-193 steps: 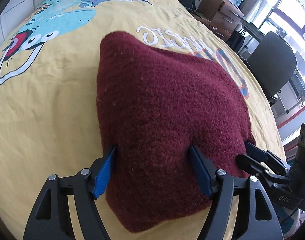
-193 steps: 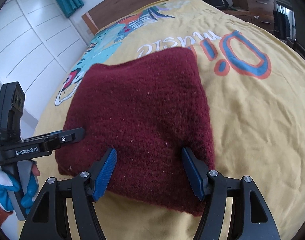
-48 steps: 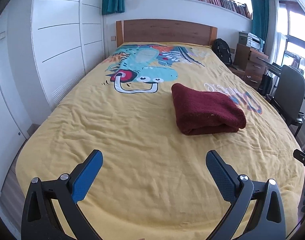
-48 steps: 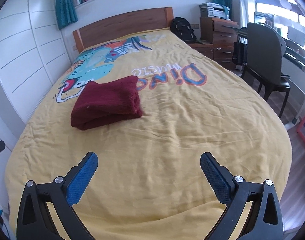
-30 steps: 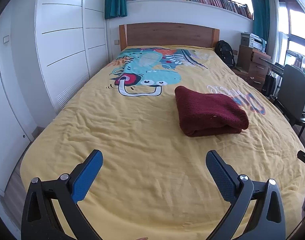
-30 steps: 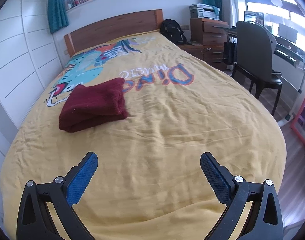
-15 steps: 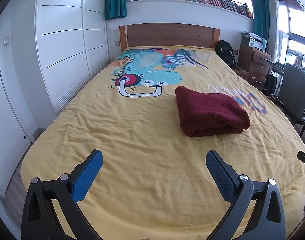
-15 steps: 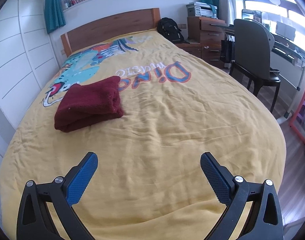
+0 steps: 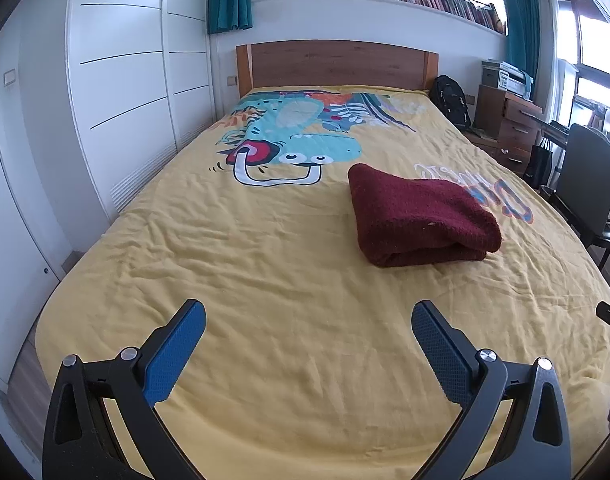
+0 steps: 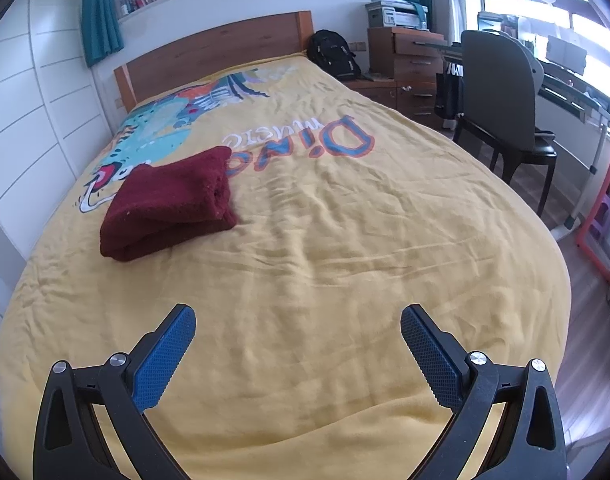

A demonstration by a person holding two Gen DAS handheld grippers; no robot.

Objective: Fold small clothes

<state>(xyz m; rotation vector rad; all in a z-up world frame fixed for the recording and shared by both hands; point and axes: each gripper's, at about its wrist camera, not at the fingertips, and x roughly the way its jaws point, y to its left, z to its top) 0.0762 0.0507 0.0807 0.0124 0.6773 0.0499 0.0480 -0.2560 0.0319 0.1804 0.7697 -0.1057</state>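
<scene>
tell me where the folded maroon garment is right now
The folded maroon garment lies on the yellow bedspread, right of centre in the left wrist view, beside the dinosaur print and apart from both open grippers.

The left tool [image 9: 308, 320] hangs with its jaws spread wide, nothing between the blue pads [image 9: 173, 356] — the right tool [image 10: 298, 322] is the same, jaws parted wide and empty, both pointing forward and slightly down.
</scene>
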